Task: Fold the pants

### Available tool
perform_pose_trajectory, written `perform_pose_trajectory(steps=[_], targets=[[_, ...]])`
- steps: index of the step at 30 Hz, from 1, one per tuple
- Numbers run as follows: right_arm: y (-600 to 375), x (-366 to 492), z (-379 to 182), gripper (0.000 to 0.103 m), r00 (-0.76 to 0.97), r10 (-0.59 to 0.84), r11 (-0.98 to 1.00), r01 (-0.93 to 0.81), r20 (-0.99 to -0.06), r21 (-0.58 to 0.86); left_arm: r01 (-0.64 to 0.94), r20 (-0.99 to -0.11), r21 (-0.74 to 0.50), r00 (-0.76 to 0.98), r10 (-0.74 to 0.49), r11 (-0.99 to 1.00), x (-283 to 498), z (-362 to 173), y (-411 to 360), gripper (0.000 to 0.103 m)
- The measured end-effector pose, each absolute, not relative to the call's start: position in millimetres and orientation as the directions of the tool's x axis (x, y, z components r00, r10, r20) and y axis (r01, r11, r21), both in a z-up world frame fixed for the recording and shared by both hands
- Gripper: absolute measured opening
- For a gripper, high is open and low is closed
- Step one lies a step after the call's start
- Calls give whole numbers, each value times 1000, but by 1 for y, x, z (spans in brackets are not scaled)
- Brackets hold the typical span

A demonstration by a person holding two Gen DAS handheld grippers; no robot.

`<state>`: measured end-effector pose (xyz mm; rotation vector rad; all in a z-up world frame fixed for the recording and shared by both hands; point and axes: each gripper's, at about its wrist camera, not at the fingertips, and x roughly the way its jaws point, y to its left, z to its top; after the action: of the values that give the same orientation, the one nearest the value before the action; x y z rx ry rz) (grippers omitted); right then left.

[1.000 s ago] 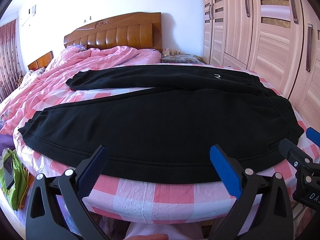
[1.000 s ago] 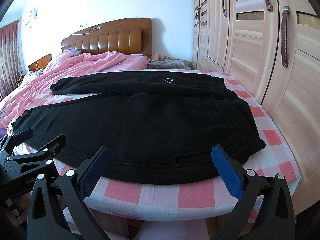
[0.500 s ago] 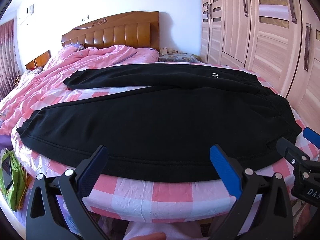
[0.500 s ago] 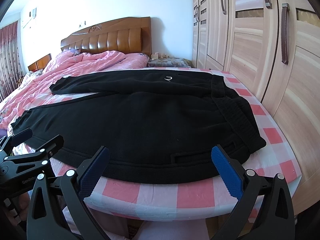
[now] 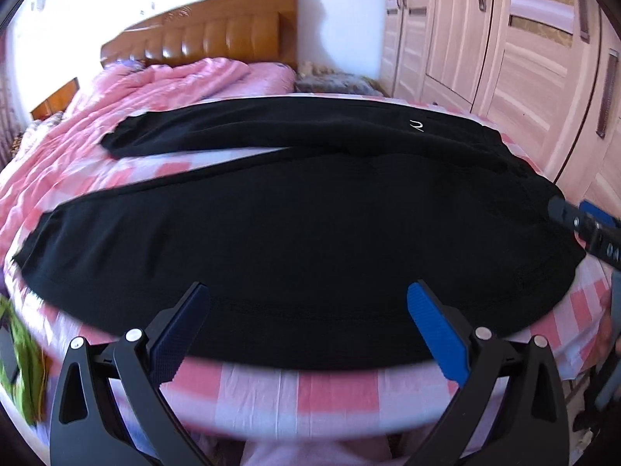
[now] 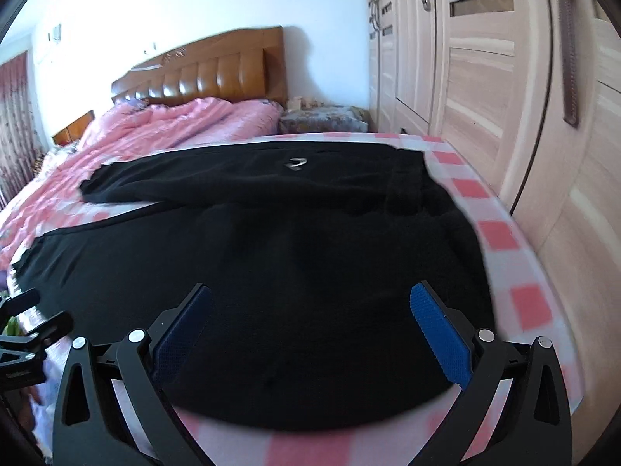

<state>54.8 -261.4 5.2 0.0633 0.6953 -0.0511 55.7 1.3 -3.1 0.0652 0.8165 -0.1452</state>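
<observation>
Bedroom, foot of a bed [image 5: 330, 388] dressed in a pink-and-white checked sheet, wardrobe doors [image 6: 504, 97] along the right wall: both of your claws hang at the near edge with nothing yet lifted.

Your left gripper [image 5: 308, 324] stands wide open, its blue pads apart and holding nothing, poised over the near hem line of the black pants [image 5: 291, 225]. Your right gripper [image 6: 310, 324] is likewise spread wide and empty, low over the hip end of the same garment, where the cloth fills the gap between its fingers; whether the pads touch the fabric cannot be told from either view.

Outward from the claws, the pants lie flat across the bed, waistband toward the wardrobe side, both legs running left. The far leg, marked by a small white logo [image 5: 417, 126], lies apart from the near leg, with a strip of sheet showing between them. By that evidence, no fold has been made: the legs want laying one on the other, then folding down their length.

A pink quilt [image 5: 163, 89] is bunched toward the wooden headboard [image 5: 209, 35]. Both views are smeared by motion blur; the near leg's cuff sits at the frame's dark edge, and the green object [image 5: 21, 361] at lower left is too blurred to name.
</observation>
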Motion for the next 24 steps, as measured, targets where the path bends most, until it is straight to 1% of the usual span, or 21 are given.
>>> perform_pose_trajectory(steps=[3, 6, 8, 9, 12, 14, 17, 18, 20, 22, 24], targets=[[-290, 109, 7, 99, 715, 7, 996, 56, -699, 67, 167, -723, 51, 687, -79, 985, 94, 7, -8, 102], [-323, 156, 2, 99, 676, 32, 993, 65, -736, 103, 191, -680, 123, 731, -58, 974, 152, 20, -28, 102], [-349, 195, -5, 99, 628, 24, 989, 97, -778, 109, 204, -682, 125, 729, -65, 971, 186, 25, -36, 102], [-356, 205, -7, 99, 622, 24, 988, 104, -783, 112, 210, -684, 113, 725, -77, 971, 203, 27, -40, 102], [-384, 250, -15, 99, 609, 22, 985, 121, -793, 120, 231, -716, 48, 686, -128, 972, 262, 26, -51, 102], [-393, 269, -19, 99, 611, 23, 987, 110, -791, 114, 254, -777, 18, 612, -146, 967, 308, 17, -63, 102], [-405, 303, -25, 99, 597, 48, 994, 54, -801, 100, 289, -823, -16, 540, -176, 957, 352, 7, -78, 101], [-411, 316, -28, 99, 589, 27, 996, 48, -808, 69, 307, -834, -19, 520, -185, 951, 368, 3, -85, 101], [-423, 330, -32, 99, 572, 15, 997, 50, -820, 53, 335, -837, -9, 513, -191, 942, 384, -2, -95, 101], [-435, 341, -38, 99, 556, 62, 994, 38, -829, 100, 356, -836, 20, 519, -180, 934, 403, -7, -106, 101], [-441, 348, -42, 99, 542, 70, 994, 36, -837, 107, 383, -837, 35, 516, -182, 923, 418, -13, -118, 101]])
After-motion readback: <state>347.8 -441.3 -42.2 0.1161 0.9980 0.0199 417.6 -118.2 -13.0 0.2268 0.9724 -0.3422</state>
